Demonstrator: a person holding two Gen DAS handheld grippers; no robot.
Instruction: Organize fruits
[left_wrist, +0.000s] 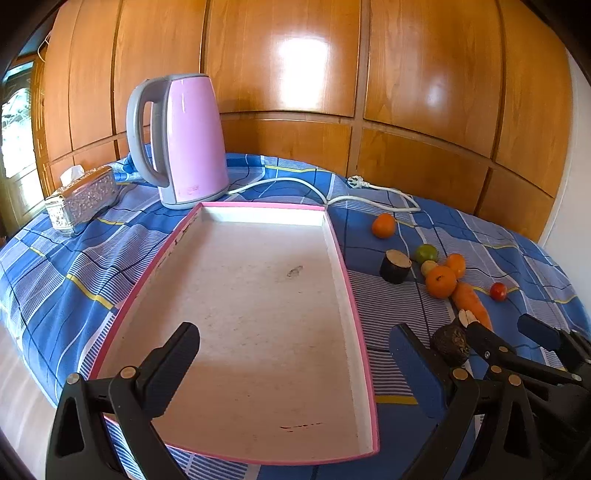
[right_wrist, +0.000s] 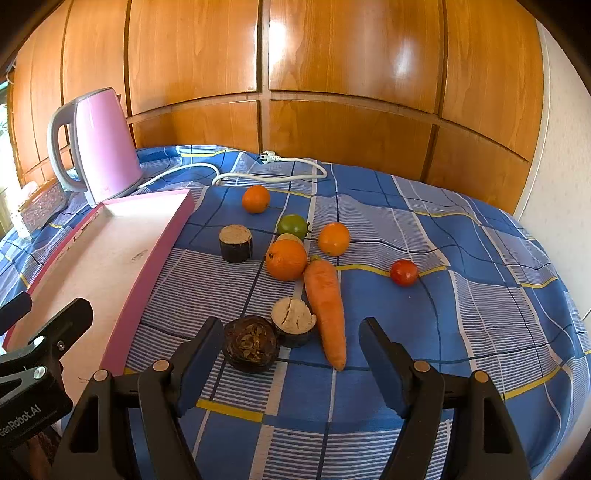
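Note:
A shallow pink-rimmed white tray (left_wrist: 338, 236) (right_wrist: 159, 240) lies on the blue checked cloth, nothing in it. Right of it lie three oranges (right_wrist: 286, 259), a green fruit (right_wrist: 292, 226), a red tomato (right_wrist: 404, 272), a carrot (right_wrist: 327, 314) (left_wrist: 472, 301), two dark cut cylinders (right_wrist: 235, 243) (right_wrist: 293, 321) and a dark round fruit (right_wrist: 250, 343) (left_wrist: 451, 344). My left gripper (left_wrist: 295, 360) is open over the tray's near end. My right gripper (right_wrist: 291, 354) (left_wrist: 506, 338) is open, just short of the dark fruit and the carrot's tip.
A pink kettle (left_wrist: 184, 140) stands behind the tray, its white cord (right_wrist: 273, 168) lying across the back of the cloth. A silver tissue box (left_wrist: 83, 197) sits at the far left. Wooden panels stand behind the table.

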